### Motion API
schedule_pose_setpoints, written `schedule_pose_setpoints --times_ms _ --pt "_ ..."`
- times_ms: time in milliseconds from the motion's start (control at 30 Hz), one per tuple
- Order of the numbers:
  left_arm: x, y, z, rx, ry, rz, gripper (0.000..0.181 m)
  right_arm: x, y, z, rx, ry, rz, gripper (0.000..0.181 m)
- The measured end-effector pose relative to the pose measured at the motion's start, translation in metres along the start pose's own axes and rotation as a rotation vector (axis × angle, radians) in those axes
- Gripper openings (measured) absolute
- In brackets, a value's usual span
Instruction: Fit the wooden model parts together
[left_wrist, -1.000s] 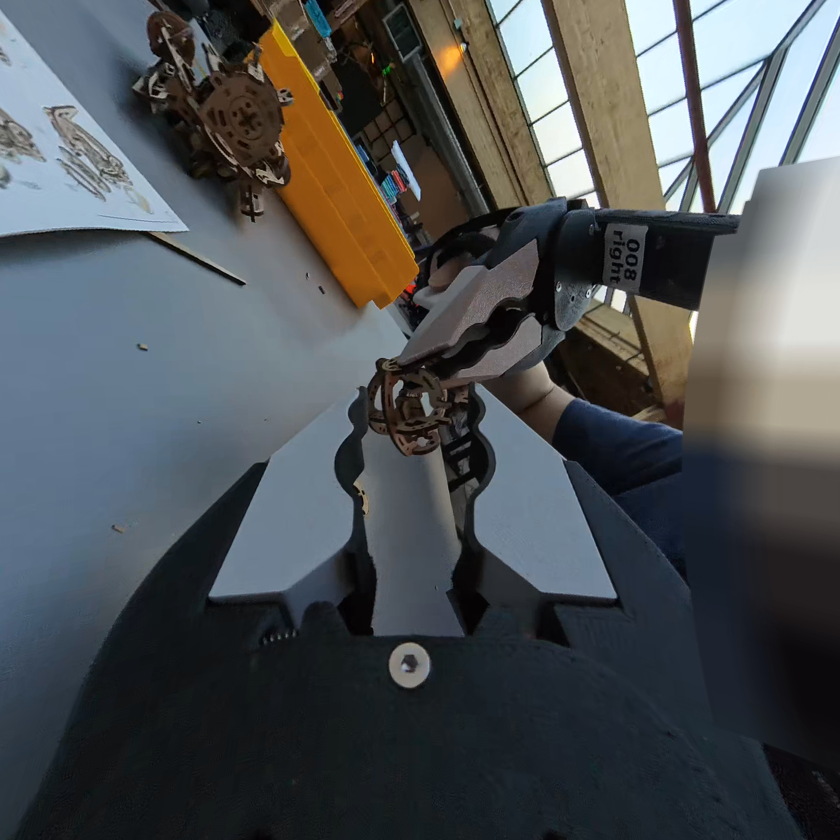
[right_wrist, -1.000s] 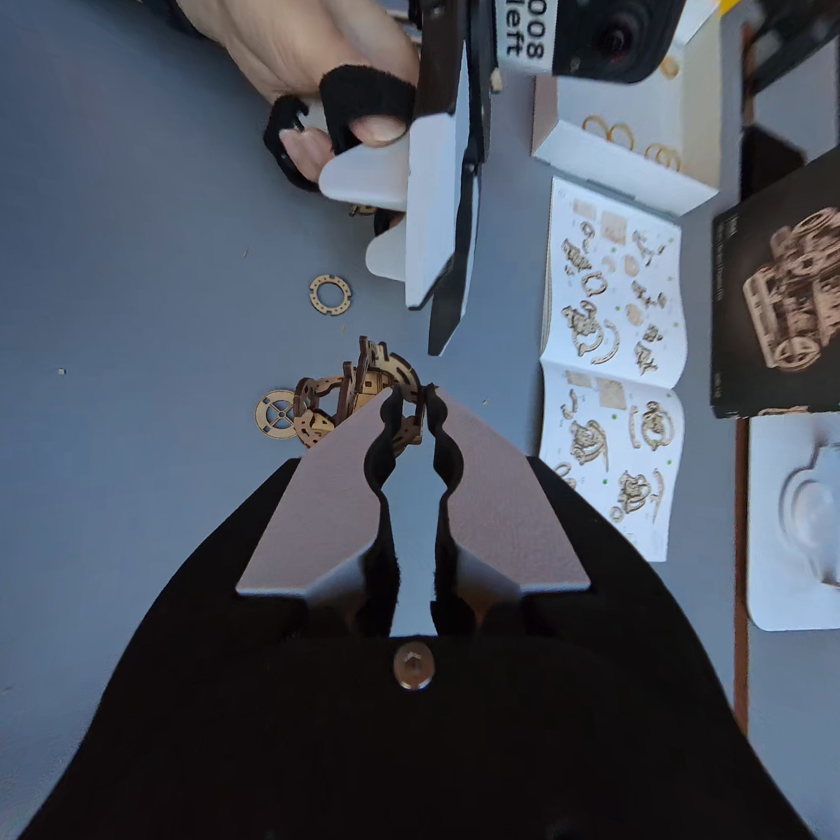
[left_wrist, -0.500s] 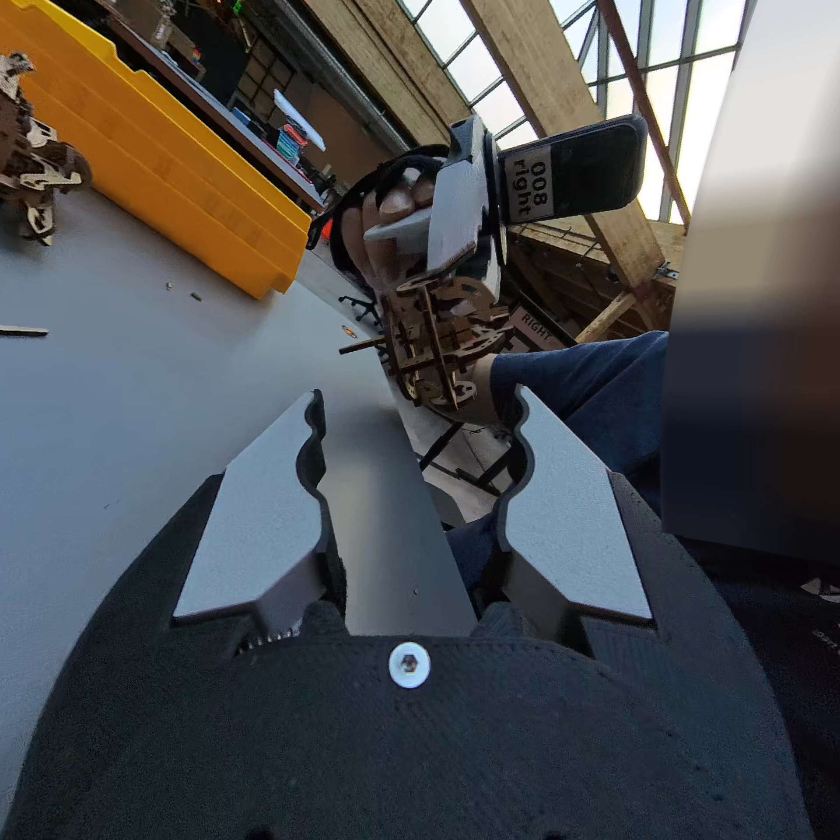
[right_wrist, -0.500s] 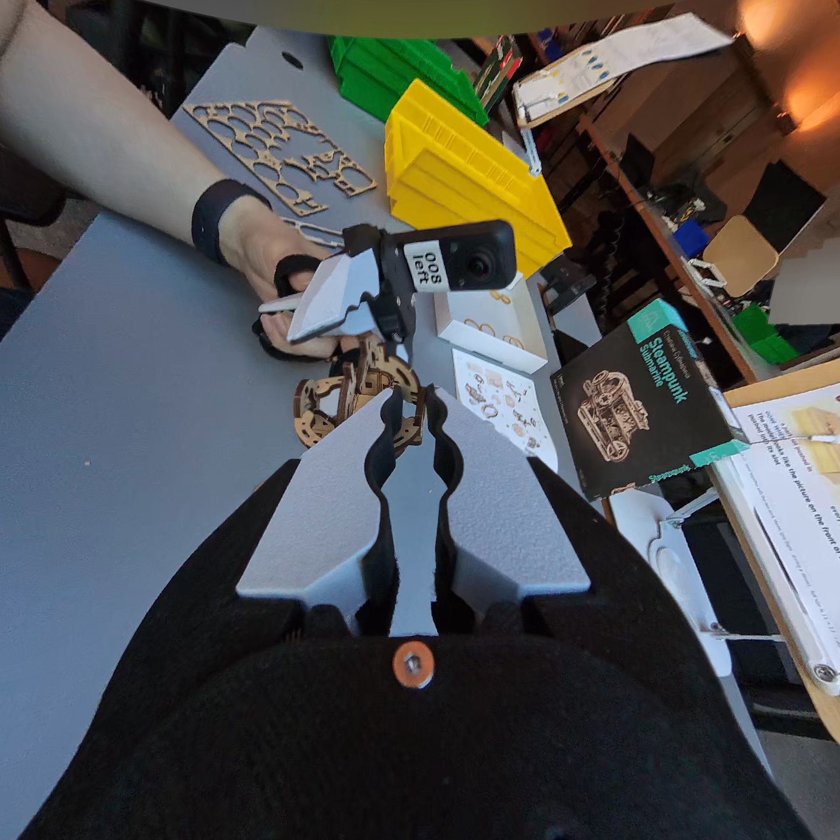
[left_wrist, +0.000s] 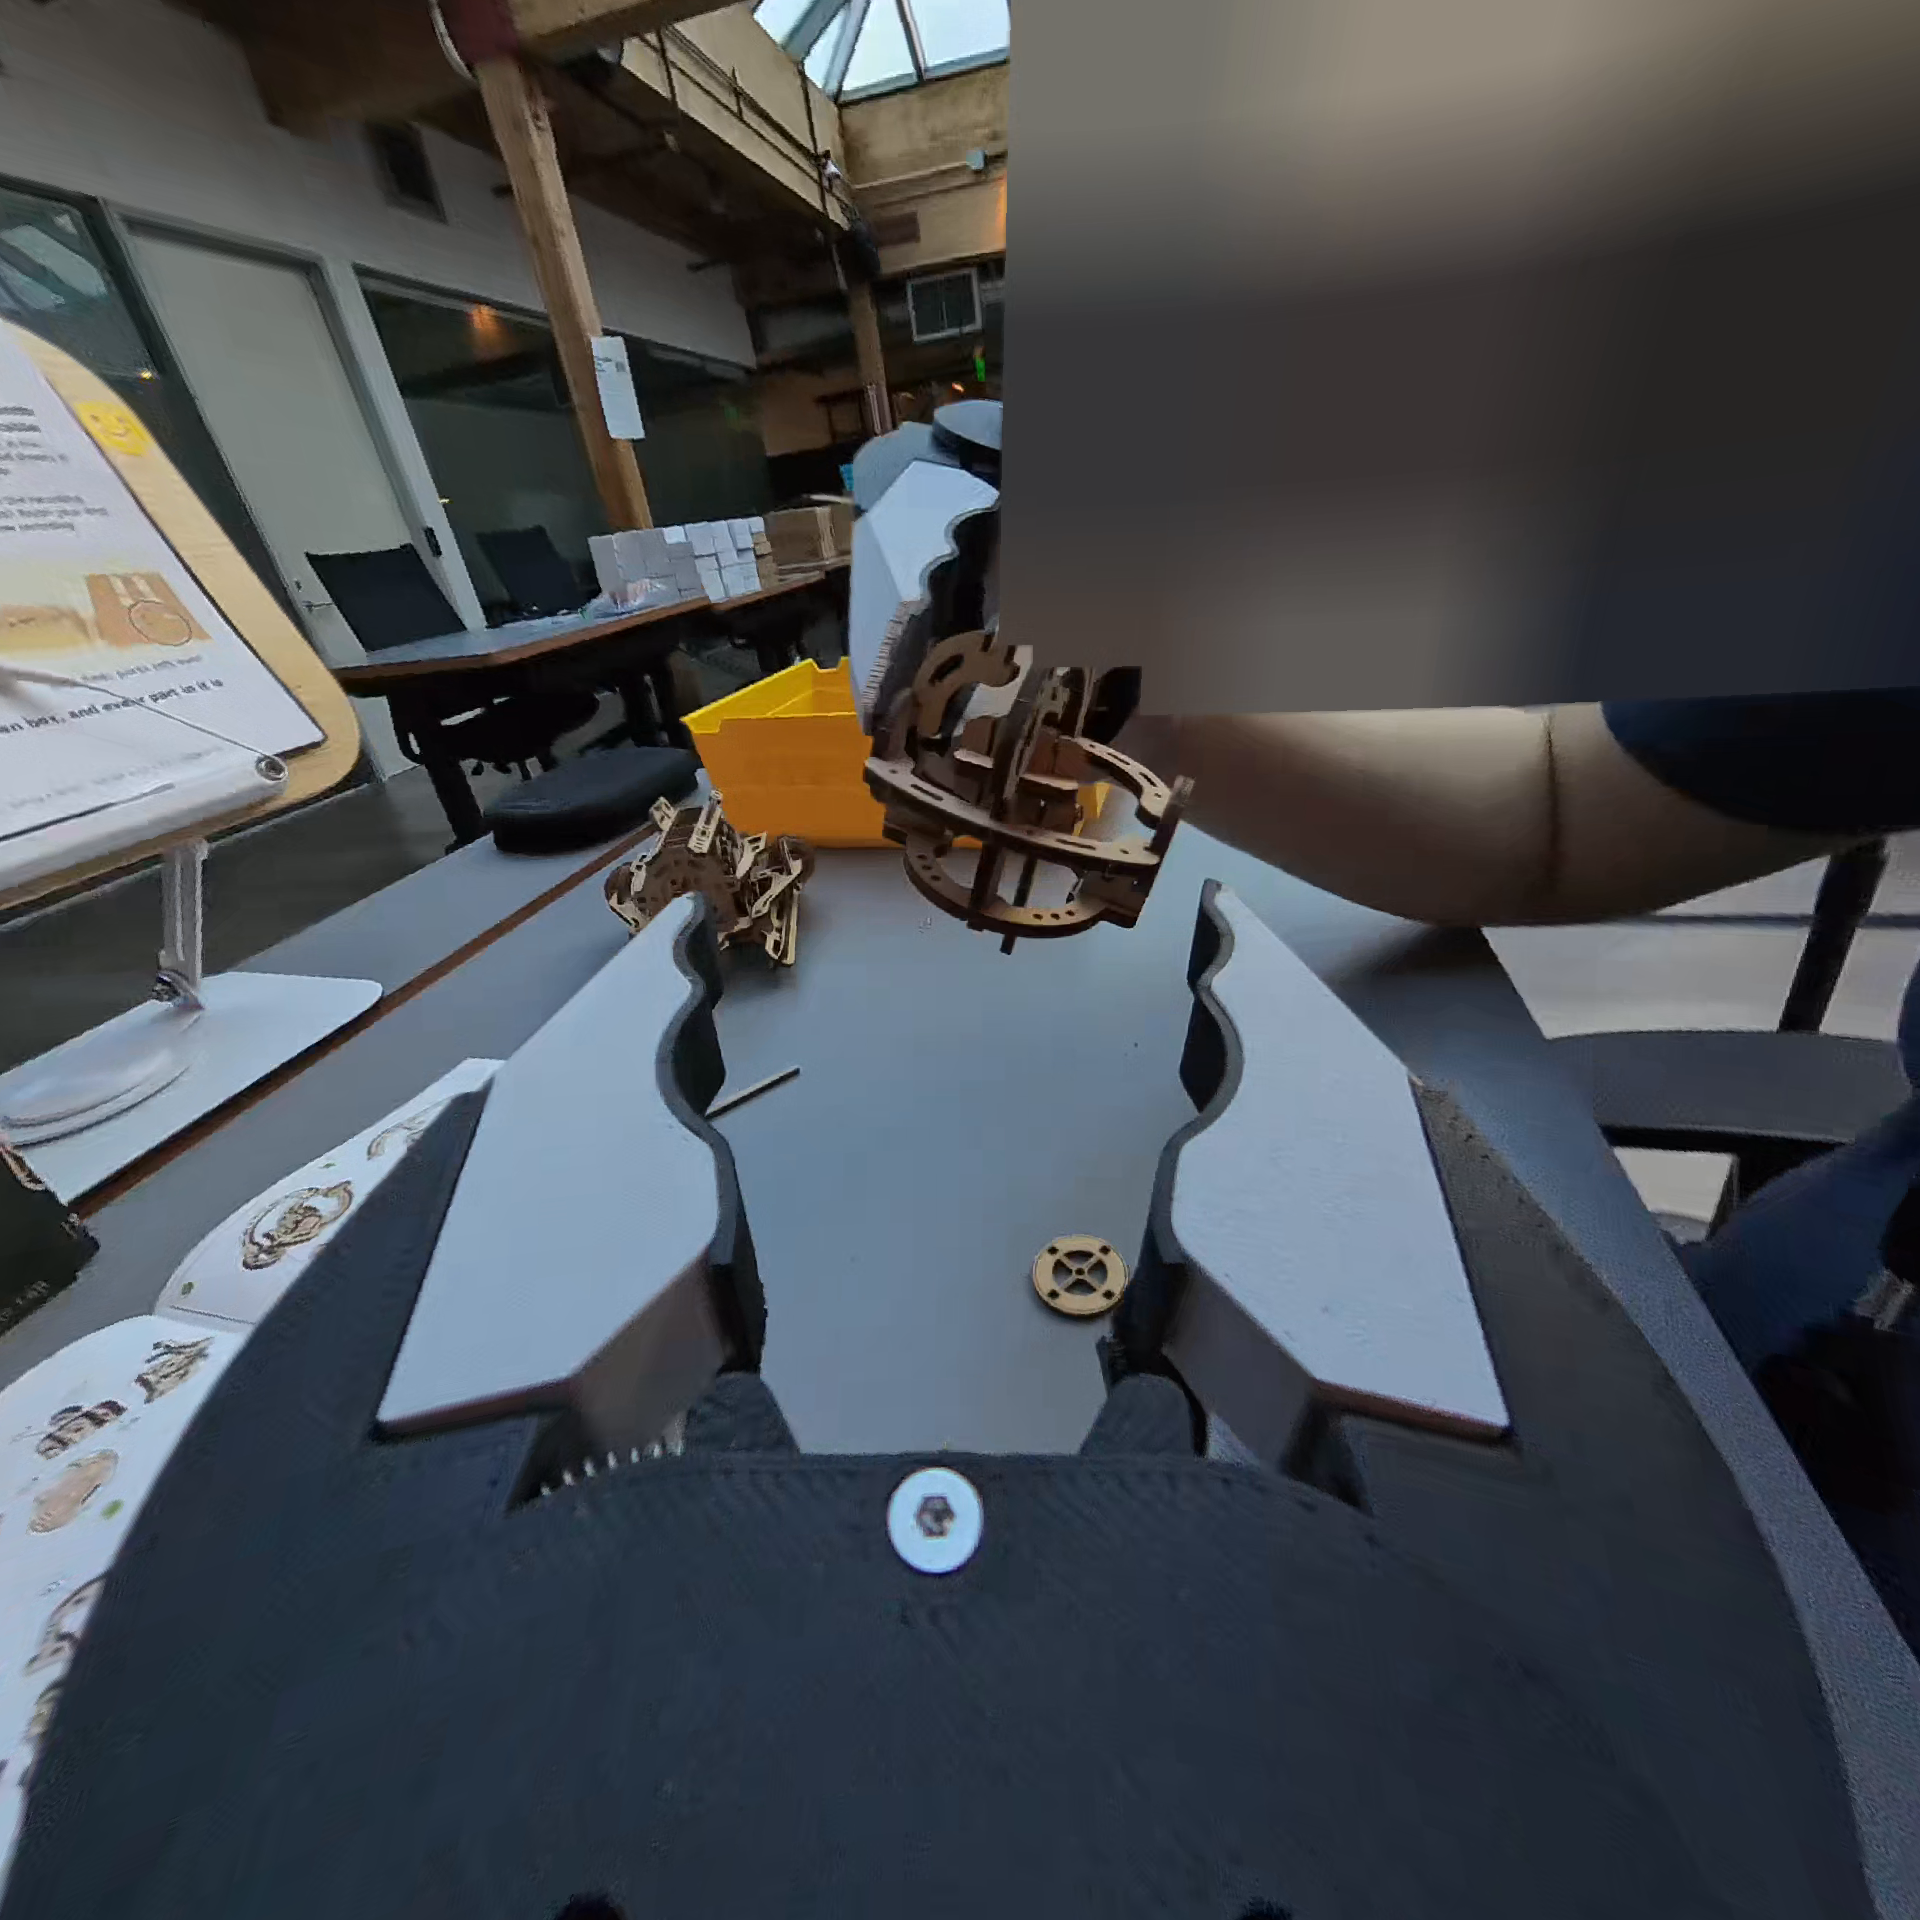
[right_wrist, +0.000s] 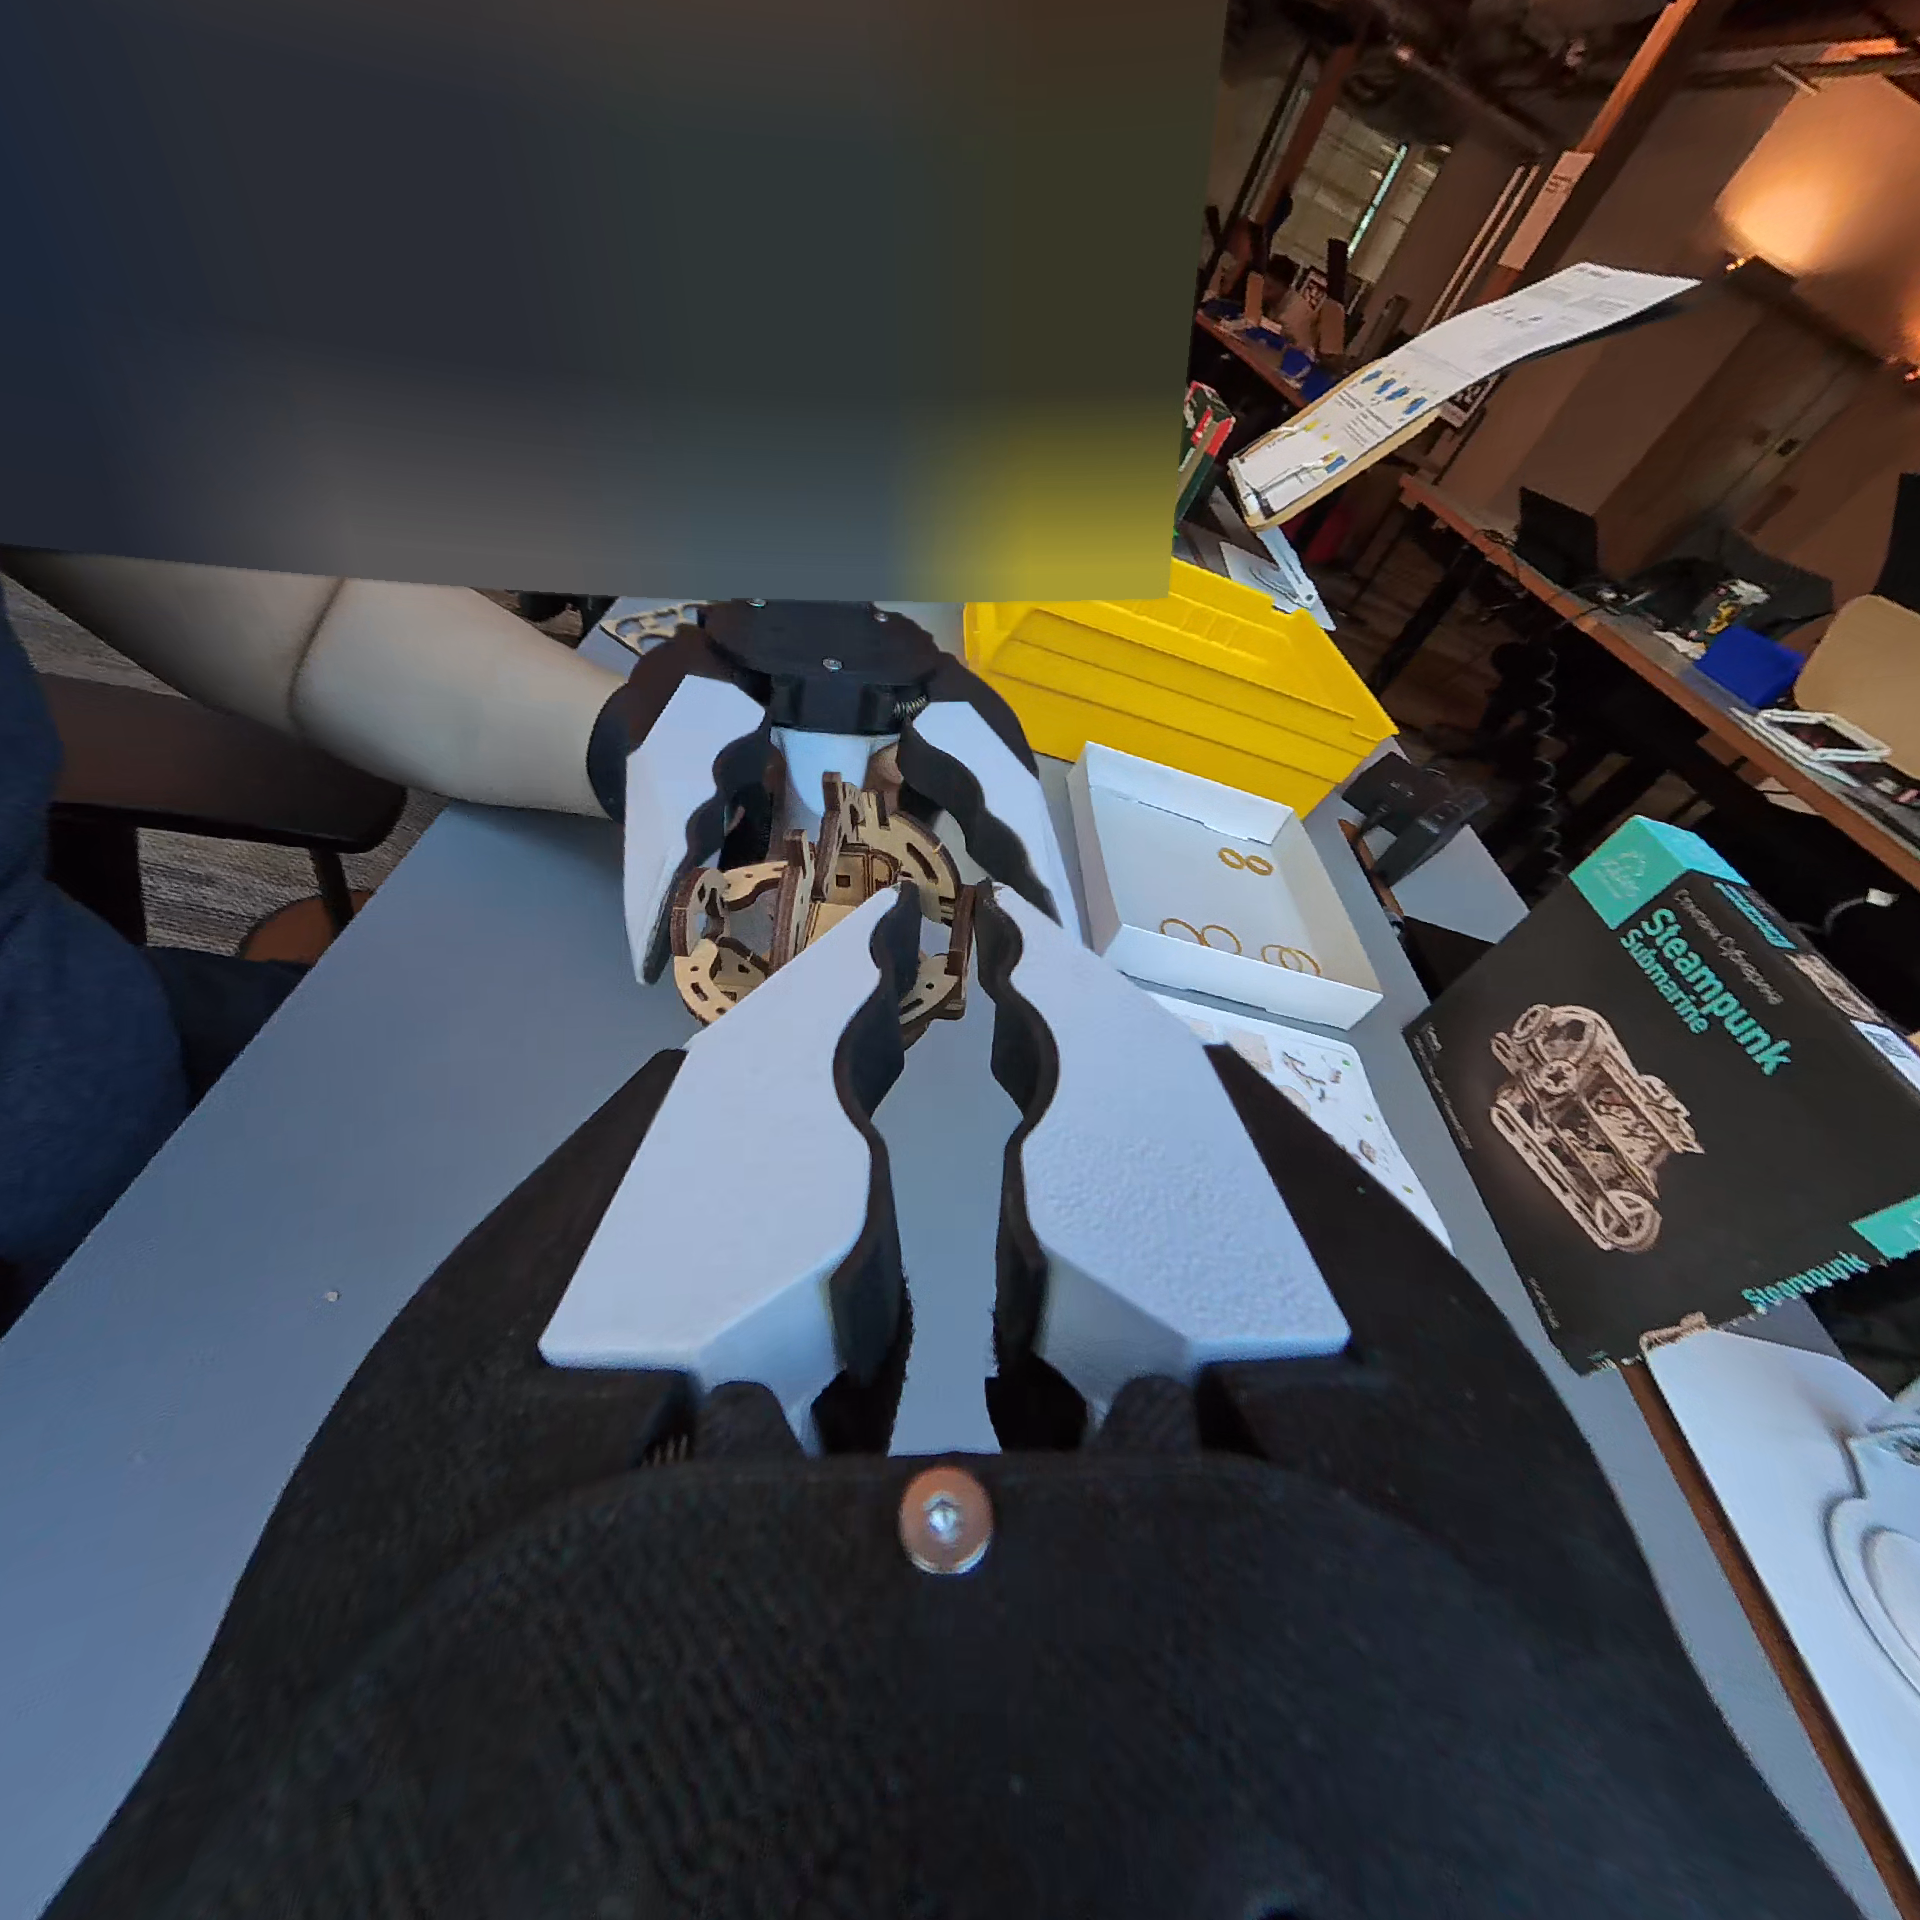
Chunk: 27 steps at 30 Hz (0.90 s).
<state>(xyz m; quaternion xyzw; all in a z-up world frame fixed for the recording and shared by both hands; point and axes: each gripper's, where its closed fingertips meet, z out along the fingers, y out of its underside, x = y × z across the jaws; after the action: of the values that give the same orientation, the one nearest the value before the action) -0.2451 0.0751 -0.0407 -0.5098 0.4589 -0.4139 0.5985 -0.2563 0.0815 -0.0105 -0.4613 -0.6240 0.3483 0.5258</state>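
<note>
Now the right gripper (right_wrist: 935, 914) is nearly closed, pinching the wooden sub-assembly (right_wrist: 821, 914) by its rim and holding it up off the tabletop (right_wrist: 364, 1091). A second ago the left gripper (left_wrist: 951, 935) also pinched that sub-assembly; it has since let go, spread wide and empty, and swung round to face it, its fingers (right_wrist: 686, 810) flanking the piece without, as far as I can tell, touching it. That reads as a re-grip before the next part is pressed in.

Only the left wrist view shows what lies below the sub-assembly: a loose wooden disc (left_wrist: 1078, 1276) nearer the camera, a second wooden build (left_wrist: 717, 873) beyond, beside the yellow bin (left_wrist: 790, 758). Only the right wrist view shows the white tray (right_wrist: 1195, 831) of rings and the black box (right_wrist: 1662, 1091) off to its right.
</note>
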Motion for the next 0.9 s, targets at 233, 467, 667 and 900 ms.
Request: schedule_pose_setpoints --times_ms 233,467,667,900 --pt "0.016 -0.006 -0.001 0.000 0.046 0.080 0.075 -0.011 0.003 0.008 0.010 -0.083 -0.010 0.009" --pt "0.019 0.000 0.000 -0.033 0.040 0.133 0.060 -0.013 0.003 0.010 0.046 -0.123 0.010 0.008" --pt "0.023 -0.003 0.001 -0.017 0.040 0.148 0.056 -0.014 -0.005 0.010 0.090 -0.164 0.020 0.008" --pt "0.025 -0.010 -0.001 0.014 0.044 0.142 0.055 -0.015 -0.011 0.009 0.122 -0.187 0.029 0.009"
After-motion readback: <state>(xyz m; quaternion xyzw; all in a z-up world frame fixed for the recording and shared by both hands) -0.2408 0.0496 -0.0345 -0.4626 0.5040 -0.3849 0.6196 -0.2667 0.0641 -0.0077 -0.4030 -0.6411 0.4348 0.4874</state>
